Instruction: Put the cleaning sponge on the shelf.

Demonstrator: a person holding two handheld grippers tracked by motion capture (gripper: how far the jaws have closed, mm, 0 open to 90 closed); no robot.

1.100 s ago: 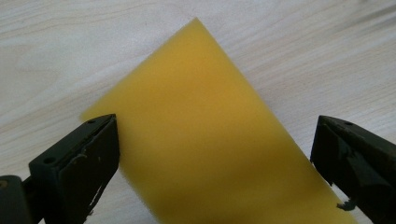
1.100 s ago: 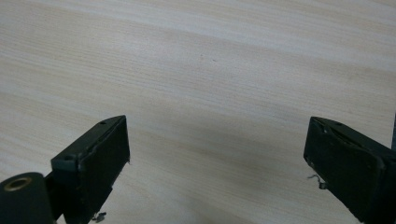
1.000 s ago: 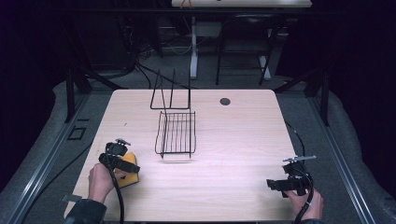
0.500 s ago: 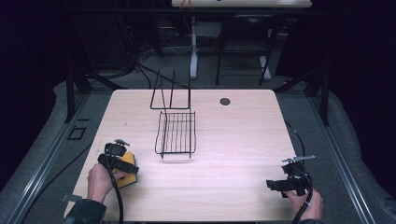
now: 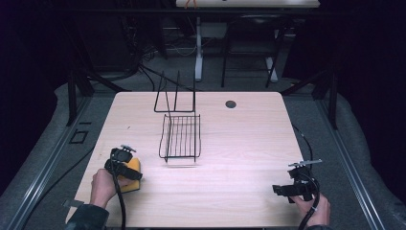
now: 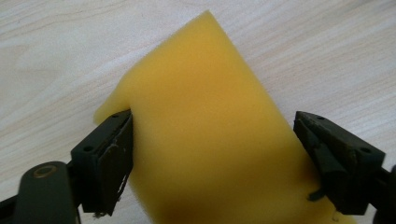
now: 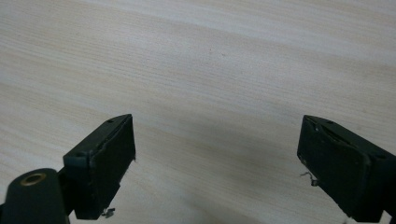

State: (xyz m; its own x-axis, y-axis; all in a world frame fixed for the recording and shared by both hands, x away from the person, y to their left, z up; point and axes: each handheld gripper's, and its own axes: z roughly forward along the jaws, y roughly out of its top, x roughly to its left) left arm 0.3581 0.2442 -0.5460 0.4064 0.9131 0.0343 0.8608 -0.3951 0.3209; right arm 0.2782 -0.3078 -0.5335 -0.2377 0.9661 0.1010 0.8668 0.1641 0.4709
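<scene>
While the yellow sponge [image 6: 205, 130] lies flat on the table [image 5: 239, 143] near its front left corner, the left gripper [image 5: 125, 162] straddles it, jaws spread, one jaw touching the sponge's edge and the other just clear of the opposite side. The step in hand looks like the grasp itself: the next move calls for pressing the jaws together on the sponge's flanks, gently, since the foam will likely give, then lifting. Beyond it, toward the table's middle, sits a black wire rack [image 5: 181, 136] with upright dividers at its far end; nothing lies in it, and it seems the likely destination. At the front right corner, well apart, the right gripper [image 5: 292, 188] hovers over bare wood, jaws wide and holding nothing.
</scene>
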